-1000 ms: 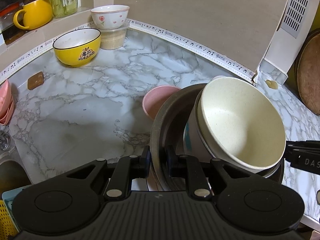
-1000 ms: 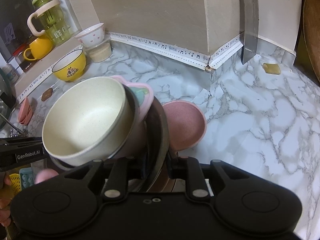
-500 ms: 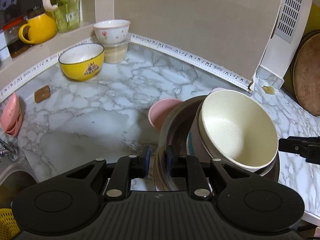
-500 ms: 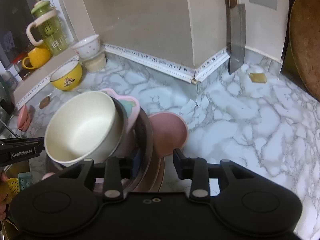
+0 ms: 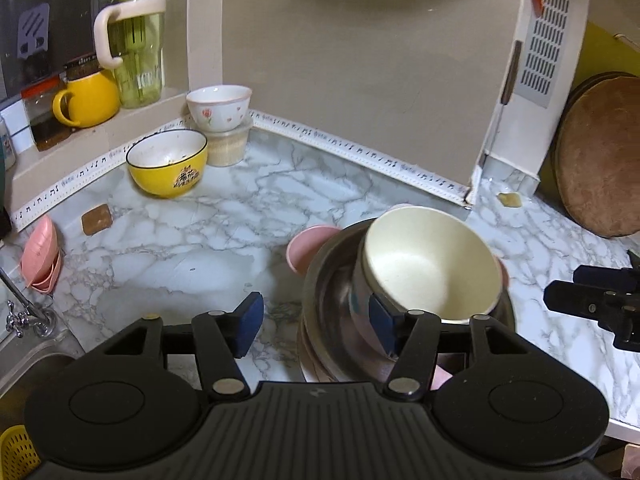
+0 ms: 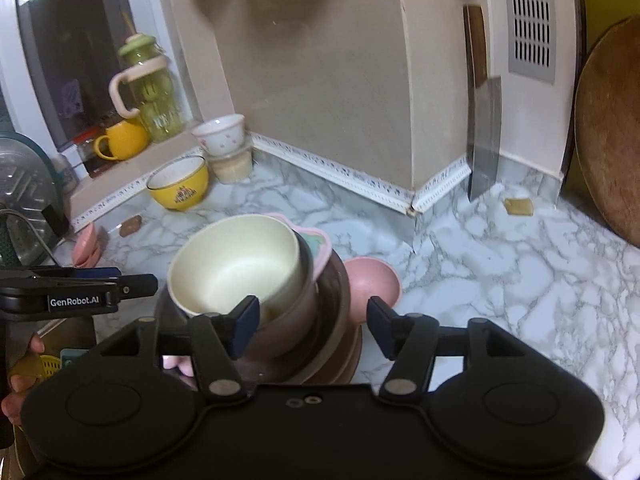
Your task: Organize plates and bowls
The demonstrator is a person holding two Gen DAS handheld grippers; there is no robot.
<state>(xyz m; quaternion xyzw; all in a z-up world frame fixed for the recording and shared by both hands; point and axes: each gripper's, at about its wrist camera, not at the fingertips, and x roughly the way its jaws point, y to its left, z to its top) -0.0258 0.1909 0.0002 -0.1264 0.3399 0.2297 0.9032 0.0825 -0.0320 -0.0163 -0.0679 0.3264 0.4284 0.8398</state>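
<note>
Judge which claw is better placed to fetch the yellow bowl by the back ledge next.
Left, probably. The yellow bowl lies on the left side of the counter with bare marble between it and the left claw. The right claw would have to cross over the stack. Both claws are opening, gripping nothing.

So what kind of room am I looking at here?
Most likely a home kitchen. A marble-patterned countertop carries a stack of bowls and a yellow bowl, a cleaver hangs against the wall, and a sink tap shows at the left edge.
</note>
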